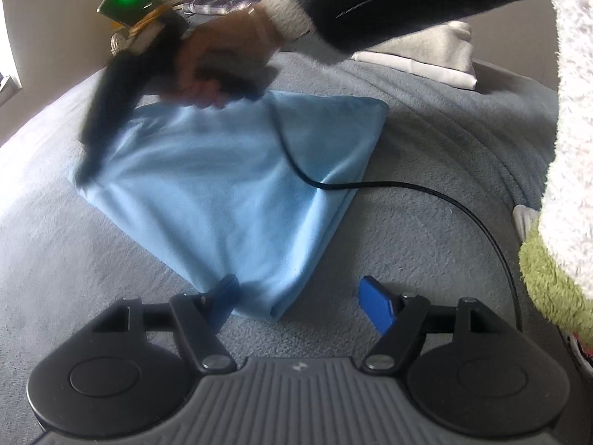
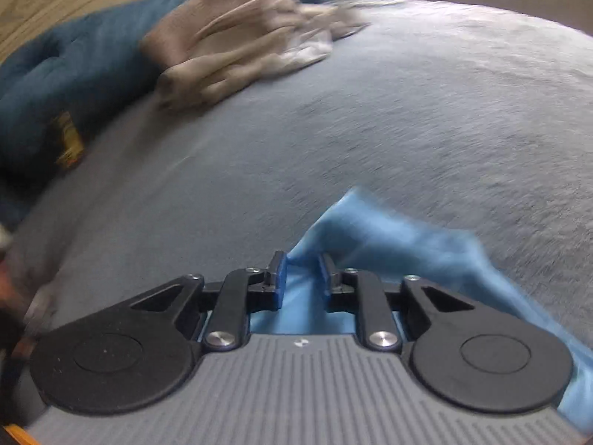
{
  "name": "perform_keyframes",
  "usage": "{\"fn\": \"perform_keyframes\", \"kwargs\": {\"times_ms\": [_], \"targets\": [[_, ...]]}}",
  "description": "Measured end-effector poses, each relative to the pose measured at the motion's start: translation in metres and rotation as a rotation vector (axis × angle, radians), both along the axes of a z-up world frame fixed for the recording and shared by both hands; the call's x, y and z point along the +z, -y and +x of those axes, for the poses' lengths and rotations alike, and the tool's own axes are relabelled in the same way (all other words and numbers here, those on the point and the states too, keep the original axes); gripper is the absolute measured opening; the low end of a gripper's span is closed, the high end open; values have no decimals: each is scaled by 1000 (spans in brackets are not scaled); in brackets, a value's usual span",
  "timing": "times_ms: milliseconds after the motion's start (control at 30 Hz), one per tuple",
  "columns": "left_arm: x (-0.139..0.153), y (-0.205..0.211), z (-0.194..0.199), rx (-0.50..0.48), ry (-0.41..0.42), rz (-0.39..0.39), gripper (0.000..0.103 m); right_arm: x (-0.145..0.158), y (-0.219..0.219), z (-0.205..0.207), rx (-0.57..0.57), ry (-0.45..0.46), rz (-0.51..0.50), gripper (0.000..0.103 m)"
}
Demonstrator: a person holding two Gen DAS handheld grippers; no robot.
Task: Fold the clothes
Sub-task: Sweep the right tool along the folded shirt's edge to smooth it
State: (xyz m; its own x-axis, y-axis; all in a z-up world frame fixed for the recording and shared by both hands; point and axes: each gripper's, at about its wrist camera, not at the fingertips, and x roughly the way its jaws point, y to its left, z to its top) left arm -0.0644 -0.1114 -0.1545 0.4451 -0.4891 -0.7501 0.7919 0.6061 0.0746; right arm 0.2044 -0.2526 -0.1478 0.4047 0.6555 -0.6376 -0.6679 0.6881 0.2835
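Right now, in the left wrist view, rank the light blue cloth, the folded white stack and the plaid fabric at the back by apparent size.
1. light blue cloth, clearly largest.
2. folded white stack.
3. plaid fabric, smallest as seen.

The last two sit farther from the camera and the sleeve partly hides them, so their true order is unsure.

Two grippers are in view: the left gripper (image 1: pixel 300 296) at six o'clock and the right gripper (image 2: pixel 301 270). One light blue garment (image 1: pixel 237 193) lies on one grey bed (image 1: pixel 426 230). One folded white stack (image 1: pixel 426 52) sits at two o'clock, one crumpled beige pile (image 2: pixel 237 40) at eleven o'clock, one black cable (image 1: pixel 426 189).
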Motion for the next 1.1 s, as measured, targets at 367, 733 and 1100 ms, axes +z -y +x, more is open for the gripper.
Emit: {"fn": "perform_keyframes", "kwargs": {"times_ms": [367, 733, 1100], "targets": [[0, 2, 0, 4, 2, 4, 74, 19, 46, -46, 97, -74, 52, 20], [3, 7, -7, 22, 32, 58, 74, 28, 83, -127, -99, 35, -36, 21], [6, 4, -13, 31, 63, 82, 74, 32, 112, -203, -150, 30, -105, 22]]}}
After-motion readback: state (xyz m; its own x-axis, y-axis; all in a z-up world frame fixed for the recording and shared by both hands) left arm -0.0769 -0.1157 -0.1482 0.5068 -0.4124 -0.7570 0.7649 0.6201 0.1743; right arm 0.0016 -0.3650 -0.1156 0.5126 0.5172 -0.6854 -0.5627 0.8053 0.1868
